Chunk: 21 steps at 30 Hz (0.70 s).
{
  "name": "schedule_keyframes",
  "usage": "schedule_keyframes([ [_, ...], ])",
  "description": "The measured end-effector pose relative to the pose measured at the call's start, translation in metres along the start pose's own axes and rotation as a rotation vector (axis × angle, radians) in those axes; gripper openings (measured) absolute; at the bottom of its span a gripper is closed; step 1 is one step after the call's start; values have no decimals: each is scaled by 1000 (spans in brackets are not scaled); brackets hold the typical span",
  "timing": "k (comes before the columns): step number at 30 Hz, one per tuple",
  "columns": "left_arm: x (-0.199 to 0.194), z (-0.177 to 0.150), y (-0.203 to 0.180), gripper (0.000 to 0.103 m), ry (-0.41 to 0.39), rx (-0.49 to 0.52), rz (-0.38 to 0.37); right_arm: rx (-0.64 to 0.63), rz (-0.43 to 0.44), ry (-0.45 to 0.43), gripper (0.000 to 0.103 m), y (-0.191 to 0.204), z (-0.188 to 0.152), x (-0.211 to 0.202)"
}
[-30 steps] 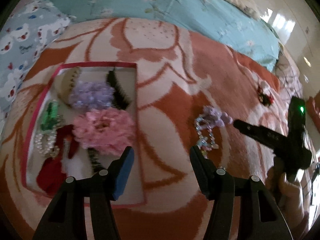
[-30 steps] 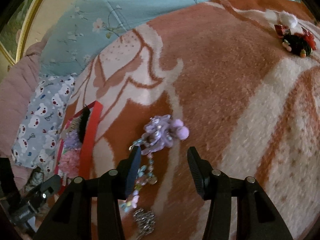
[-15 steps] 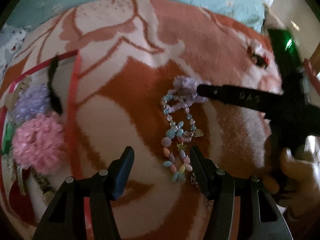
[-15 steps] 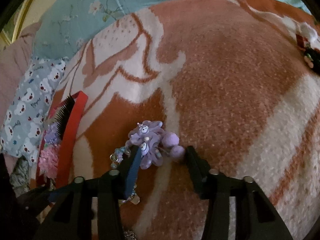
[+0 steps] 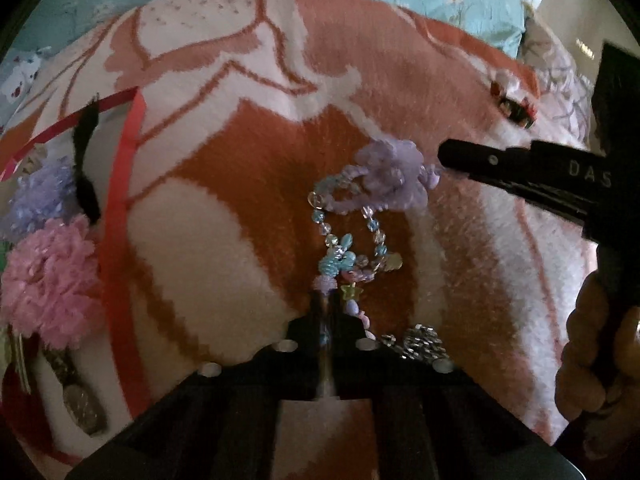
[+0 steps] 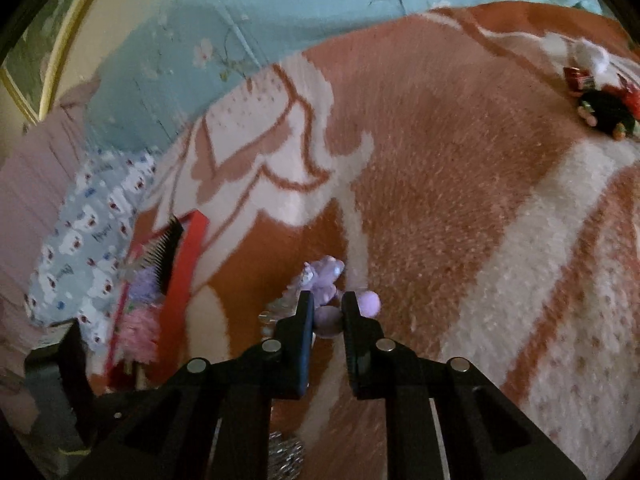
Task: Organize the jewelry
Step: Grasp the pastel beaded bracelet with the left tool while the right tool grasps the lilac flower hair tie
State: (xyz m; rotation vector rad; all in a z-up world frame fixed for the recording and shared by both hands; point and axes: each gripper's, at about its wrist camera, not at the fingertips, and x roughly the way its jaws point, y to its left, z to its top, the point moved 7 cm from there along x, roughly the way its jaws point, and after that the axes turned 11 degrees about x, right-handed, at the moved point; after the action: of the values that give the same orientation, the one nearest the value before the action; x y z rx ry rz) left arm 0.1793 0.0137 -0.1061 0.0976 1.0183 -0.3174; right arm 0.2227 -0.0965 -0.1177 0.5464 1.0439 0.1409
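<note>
A pastel bead bracelet (image 5: 344,248) lies on the orange-and-white blanket (image 5: 224,232), beside a purple flower hair tie (image 5: 392,176) with pom-poms. My left gripper (image 5: 327,304) is shut on the near end of the bead bracelet. My right gripper (image 6: 325,312) is shut on a pom-pom of the purple hair tie (image 6: 326,276); its finger also shows in the left wrist view (image 5: 520,176). A red-rimmed tray (image 5: 120,200) at the left holds a pink flower (image 5: 48,280), a purple flower and a black comb (image 5: 86,160).
A silver chain piece (image 5: 420,344) lies just right of my left gripper. A black-and-red hair ornament (image 6: 604,108) lies far right on the blanket. Light-blue floral bedding (image 6: 280,24) and a bear-print pillow (image 6: 84,240) lie beyond.
Both grippers moved in and closed: the left onto the bead bracelet's near end, the right onto the purple hair tie's pom-pom. Both were open a second ago.
</note>
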Motion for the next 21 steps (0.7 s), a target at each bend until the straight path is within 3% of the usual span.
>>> schedule_keyframes([
  [8, -41, -10, 7, 0, -84, -67, -48, 48, 83, -46, 13, 7, -2, -29],
  [16, -22, -3, -2, 6, -28, -31, -41, 56, 96, -98, 13, 4, -2, -57],
  [19, -6, 12, -14, 18, -7, 8, -35, 70, 100, -110, 13, -2, 0, -64],
  [21, 3, 23, -21, 36, -8, 29, -19, 80, 102, -114, 13, -7, 0, -67],
])
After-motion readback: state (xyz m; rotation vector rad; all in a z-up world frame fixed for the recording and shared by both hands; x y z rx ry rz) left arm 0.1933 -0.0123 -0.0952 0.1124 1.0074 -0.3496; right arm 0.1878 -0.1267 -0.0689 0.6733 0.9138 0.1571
